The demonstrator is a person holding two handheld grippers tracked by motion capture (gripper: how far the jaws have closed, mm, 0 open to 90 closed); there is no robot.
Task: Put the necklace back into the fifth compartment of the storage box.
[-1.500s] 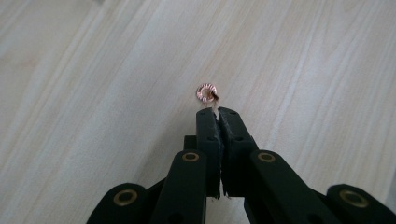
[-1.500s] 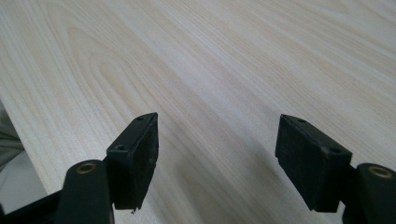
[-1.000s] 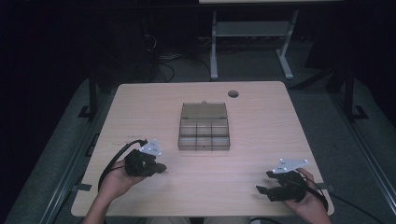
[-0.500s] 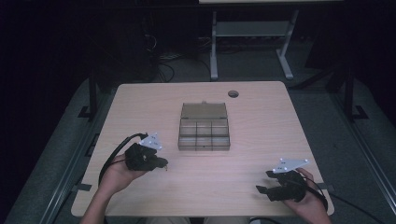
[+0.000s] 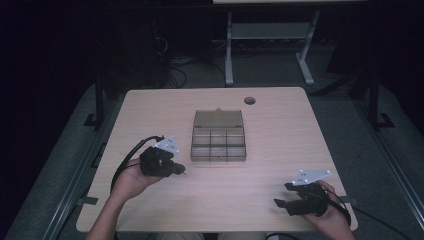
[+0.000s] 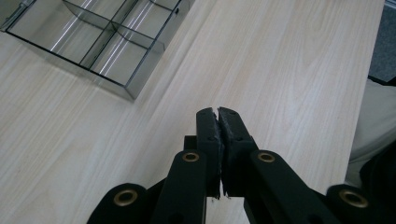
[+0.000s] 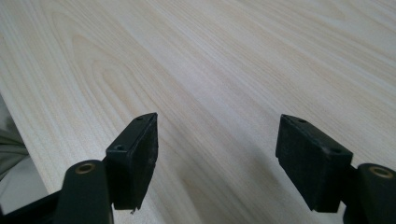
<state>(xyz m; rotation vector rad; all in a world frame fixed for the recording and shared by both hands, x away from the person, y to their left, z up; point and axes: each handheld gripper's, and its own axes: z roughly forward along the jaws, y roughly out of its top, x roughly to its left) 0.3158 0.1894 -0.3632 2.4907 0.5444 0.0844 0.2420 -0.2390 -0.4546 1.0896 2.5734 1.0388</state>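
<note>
While the clear plastic compartment box point(image 5: 219, 136) sits mid-bench with its lid up, neither gripper holds anything.

Judging by its thin see-through walls, the box should be light, stiff and rather slippery (likely to skid on the bench point(image 5: 280, 165) if nudged), so a wall or the raised lid edge seems the best hold. It lies just ahead and to the right of the left gripper point(image 5: 181, 170), whose jaws are pressed together empty; the right gripper point(image 5: 276, 203), jaws spread wide, rests well apart from it.
</note>
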